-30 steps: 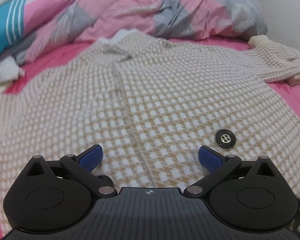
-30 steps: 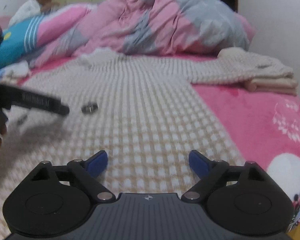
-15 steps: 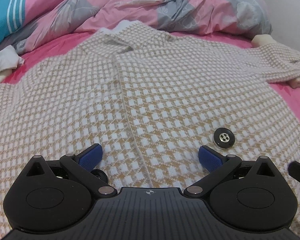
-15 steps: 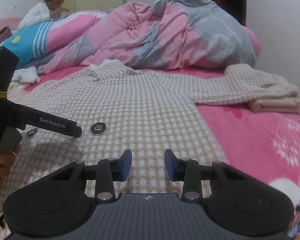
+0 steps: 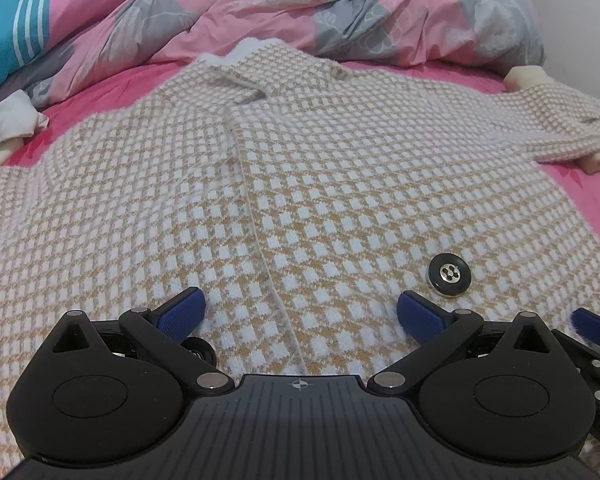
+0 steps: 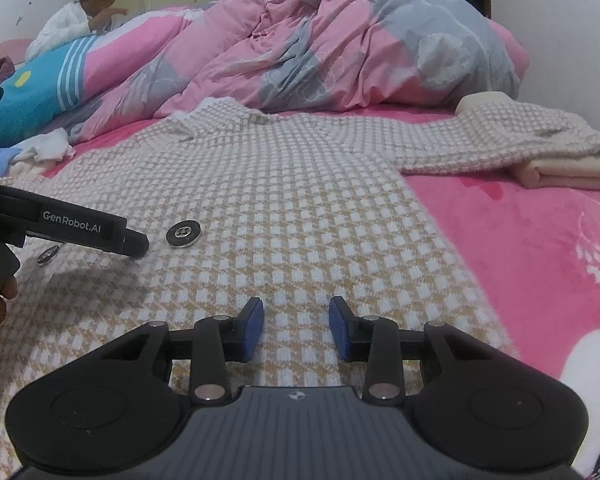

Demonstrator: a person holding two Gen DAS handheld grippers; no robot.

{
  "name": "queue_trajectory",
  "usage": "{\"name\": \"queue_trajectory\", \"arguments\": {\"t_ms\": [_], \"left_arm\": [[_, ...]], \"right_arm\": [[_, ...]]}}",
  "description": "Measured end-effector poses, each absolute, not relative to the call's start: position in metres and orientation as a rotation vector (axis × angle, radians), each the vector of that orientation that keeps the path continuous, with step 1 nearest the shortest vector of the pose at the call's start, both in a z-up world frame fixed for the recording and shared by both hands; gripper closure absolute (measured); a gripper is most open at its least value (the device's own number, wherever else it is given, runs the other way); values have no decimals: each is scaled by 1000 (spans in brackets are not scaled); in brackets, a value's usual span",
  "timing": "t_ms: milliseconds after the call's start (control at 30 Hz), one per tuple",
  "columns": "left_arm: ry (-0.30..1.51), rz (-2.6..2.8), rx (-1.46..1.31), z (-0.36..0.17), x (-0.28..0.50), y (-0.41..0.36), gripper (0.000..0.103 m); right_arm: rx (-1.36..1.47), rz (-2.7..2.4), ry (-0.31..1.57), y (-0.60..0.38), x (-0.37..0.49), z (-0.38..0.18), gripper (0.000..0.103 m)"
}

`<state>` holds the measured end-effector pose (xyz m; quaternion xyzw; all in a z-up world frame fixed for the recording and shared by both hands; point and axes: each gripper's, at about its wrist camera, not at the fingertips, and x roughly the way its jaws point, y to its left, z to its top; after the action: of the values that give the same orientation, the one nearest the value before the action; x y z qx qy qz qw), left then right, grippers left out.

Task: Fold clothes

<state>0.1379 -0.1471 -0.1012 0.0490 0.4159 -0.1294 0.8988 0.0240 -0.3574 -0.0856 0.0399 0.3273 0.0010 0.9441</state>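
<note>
While the checked tan-and-white cardigan [image 5: 340, 184] lies spread flat, front up, across the pink bedsheet [image 6: 520, 240], both grippers hang low over its near hem. The left gripper [image 5: 300, 312] has its blue pads wide apart above the knit, straddling the front opening's edge, with nothing between them; a dark button [image 5: 449, 271] sits just beyond its right pad. The right gripper [image 6: 296, 328] has its jaws partway closed, a clear gap left between the pads; knit shows in that gap, but whether the pads pinch a raised fold or merely hover above the cloth cannot be told from this angle. In the right wrist view the left gripper's black finger reaches in from the left, its tip just beside the same button. One sleeve [image 6: 500, 140] stretches to the right and drapes over a folded cream garment [image 6: 568, 170]. A rumpled pink-and-grey duvet [image 6: 340, 48] is heaped beyond the collar, and a person [image 6: 80, 20] sits at the far left behind it.
</note>
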Motion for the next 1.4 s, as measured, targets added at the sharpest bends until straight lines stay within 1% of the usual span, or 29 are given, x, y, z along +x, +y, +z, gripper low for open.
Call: {"name": "queue_trajectory", "arguments": {"t_ms": [500, 767, 967, 1133, 1200, 1267, 1400], "left_arm": [[830, -270, 93, -101, 136, -145, 0], [705, -278, 115, -79, 130, -147, 0], [659, -316, 137, -80, 135, -159, 1], [650, -333, 154, -93, 139, -166, 9], [669, -339, 162, -102, 141, -167, 21], [691, -345, 145, -111, 145, -165, 20], [679, -351, 118, -113, 144, -160, 20]], "right_arm": [[104, 0, 662, -358, 24, -87, 64], [109, -2, 656, -358, 23, -88, 64], [113, 0, 649, -359, 22, -89, 64], [110, -1, 647, -358, 22, -90, 64], [108, -2, 646, -358, 21, -90, 64], [106, -3, 646, -357, 21, -90, 64], [104, -2, 646, -357, 21, -90, 64]]}}
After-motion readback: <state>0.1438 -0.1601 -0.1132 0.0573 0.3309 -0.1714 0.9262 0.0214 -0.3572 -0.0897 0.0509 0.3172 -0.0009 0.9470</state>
